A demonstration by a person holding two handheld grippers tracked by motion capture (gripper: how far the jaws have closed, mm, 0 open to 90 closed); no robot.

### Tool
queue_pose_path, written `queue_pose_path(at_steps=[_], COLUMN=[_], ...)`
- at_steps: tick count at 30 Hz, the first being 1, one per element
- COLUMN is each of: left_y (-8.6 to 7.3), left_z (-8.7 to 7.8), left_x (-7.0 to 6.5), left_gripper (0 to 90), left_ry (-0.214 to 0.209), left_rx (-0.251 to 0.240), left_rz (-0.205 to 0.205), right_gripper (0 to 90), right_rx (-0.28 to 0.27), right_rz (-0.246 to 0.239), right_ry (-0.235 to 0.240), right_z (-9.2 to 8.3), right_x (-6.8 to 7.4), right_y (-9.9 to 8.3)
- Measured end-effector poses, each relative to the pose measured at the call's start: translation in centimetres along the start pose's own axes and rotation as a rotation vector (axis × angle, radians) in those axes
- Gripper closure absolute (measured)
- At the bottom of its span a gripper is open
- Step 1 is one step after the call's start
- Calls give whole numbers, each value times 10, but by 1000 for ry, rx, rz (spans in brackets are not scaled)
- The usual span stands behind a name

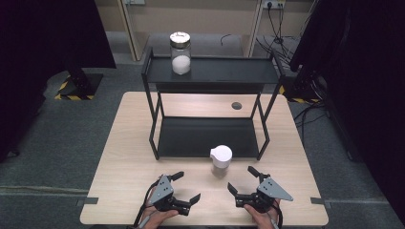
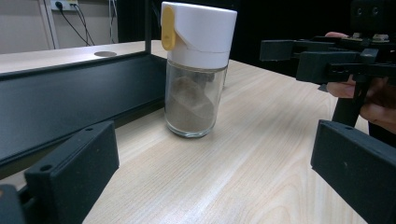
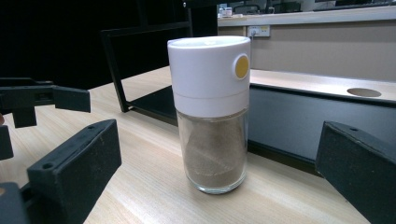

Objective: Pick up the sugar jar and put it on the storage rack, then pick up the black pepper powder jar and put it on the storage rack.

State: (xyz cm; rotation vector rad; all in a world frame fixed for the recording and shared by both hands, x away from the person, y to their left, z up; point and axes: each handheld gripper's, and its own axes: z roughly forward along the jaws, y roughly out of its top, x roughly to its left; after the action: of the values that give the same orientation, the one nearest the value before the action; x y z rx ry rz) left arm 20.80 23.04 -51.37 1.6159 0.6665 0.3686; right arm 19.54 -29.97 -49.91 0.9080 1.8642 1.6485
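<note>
Not grabbed yet: shaker (image 1: 221,161) alone on counter (image 1: 124,157), left gripper (image 1: 184,188) and right gripper (image 1: 244,180) fingers wide

We find no words, brand names or numbers that can be read anywhere in these views. The glass shaker jar with the white plastic cap (image 3: 211,112) carries only a plain round yellow spot (image 3: 241,66) on its cap, with nothing printed on it. The one sign-like marking we see is the yellow-and-black warning striping (image 1: 71,97) on the dark stand base on the floor, left of the pale wooden worktop (image 1: 124,157).
</note>
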Motion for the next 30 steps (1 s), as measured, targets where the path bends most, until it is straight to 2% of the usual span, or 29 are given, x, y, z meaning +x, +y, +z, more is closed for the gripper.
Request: queue_pose_path(at_steps=[30], left_y=[0], left_z=[-1], left_x=[0], left_gripper=[2], left_ry=[11], left_rx=[-8], left_rz=[-3], right_gripper=[6], right_rx=[-1], right_rz=[1], right_ry=[-2], right_z=[0], right_x=[-1], right_y=[0])
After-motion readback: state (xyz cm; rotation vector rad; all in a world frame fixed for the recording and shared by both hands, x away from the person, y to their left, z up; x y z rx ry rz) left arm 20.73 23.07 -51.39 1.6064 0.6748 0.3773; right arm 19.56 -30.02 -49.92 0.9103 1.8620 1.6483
